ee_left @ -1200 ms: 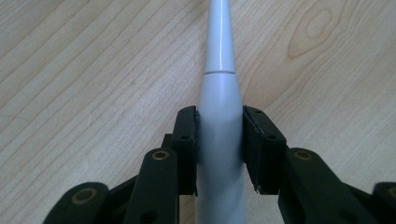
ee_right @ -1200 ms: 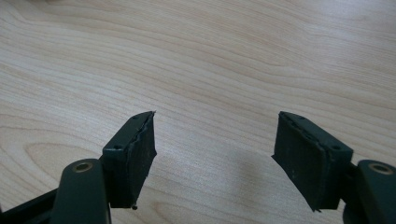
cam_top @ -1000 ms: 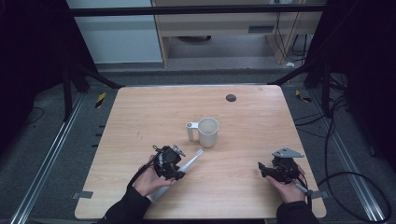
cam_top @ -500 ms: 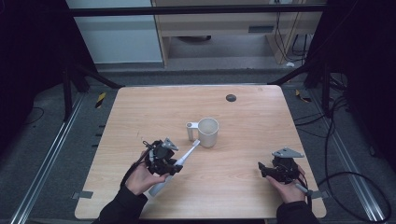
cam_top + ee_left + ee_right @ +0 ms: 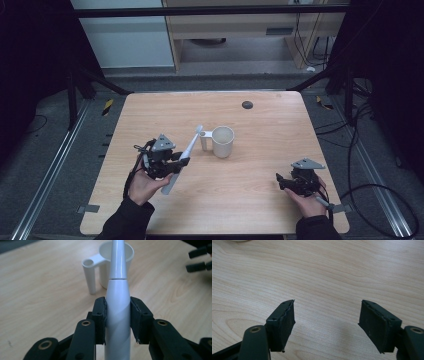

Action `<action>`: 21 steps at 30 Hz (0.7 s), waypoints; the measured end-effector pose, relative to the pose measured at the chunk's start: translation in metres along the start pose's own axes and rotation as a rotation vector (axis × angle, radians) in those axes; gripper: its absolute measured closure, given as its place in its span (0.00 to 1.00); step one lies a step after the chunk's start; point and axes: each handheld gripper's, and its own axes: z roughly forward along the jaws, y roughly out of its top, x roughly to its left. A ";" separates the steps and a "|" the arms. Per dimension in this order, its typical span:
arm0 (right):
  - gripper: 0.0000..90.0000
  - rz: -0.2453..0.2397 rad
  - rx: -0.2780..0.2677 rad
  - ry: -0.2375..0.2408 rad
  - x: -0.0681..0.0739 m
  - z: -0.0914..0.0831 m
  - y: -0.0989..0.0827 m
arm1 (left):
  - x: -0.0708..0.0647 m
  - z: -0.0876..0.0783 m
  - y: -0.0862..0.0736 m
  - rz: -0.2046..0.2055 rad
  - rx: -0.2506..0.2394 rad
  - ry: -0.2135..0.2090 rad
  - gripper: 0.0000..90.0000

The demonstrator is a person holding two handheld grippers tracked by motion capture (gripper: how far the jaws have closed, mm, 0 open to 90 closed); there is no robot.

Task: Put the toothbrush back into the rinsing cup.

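A white electric toothbrush (image 5: 184,154) is held off the table by my left gripper (image 5: 176,161), tilted so its thin head points up toward the cup. In the left gripper view both pads press on the thick white handle (image 5: 117,312), with my left gripper (image 5: 117,315) shut on it. A white cup (image 5: 223,141) with a tube-shaped handle (image 5: 90,275) stands upright at the table's middle, just past the brush tip. My right gripper (image 5: 286,182) rests low near the front right of the table, and in its own view my right gripper (image 5: 327,320) stands open over bare wood.
The light wooden table (image 5: 270,125) has a small dark round disc (image 5: 247,104) near its far edge. The table's front edge lies close to both hands. Dark floor, metal rails and cables surround the table.
My left gripper has lifted the toothbrush off the table and tilted its head up toward the cup. The right gripper has stayed where it was.
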 end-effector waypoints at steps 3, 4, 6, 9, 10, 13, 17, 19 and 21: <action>0.32 0.001 -0.001 0.000 0.000 0.000 0.000 | 0.006 -0.003 0.005 -0.016 -0.051 0.025 0.74; 0.32 0.001 -0.003 -0.002 0.000 0.000 0.000 | 0.007 -0.004 0.006 -0.019 -0.067 0.034 0.74; 0.32 0.002 -0.007 -0.002 0.000 0.000 0.000 | 0.011 -0.006 0.011 -0.037 -0.100 0.043 0.74; 0.32 0.001 -0.009 -0.003 0.000 0.000 0.000 | 0.015 -0.008 0.021 -0.056 -0.161 0.059 0.74; 0.32 0.001 -0.011 -0.001 0.000 0.000 0.000 | 0.016 -0.008 0.023 -0.058 -0.172 0.063 0.74; 0.31 0.000 -0.016 -0.001 0.000 0.000 0.000 | 0.019 -0.008 0.032 -0.069 -0.215 0.074 0.74; 0.31 0.001 -0.016 0.001 0.001 0.001 0.000 | 0.021 -0.006 0.045 -0.082 -0.261 0.086 0.74; 0.31 -0.001 -0.016 -0.001 0.001 0.001 0.000 | 0.021 -0.005 0.050 -0.085 -0.286 0.088 0.74; 0.31 -0.002 -0.018 0.000 0.001 0.001 0.000 | 0.021 -0.004 0.056 -0.089 -0.313 0.091 0.74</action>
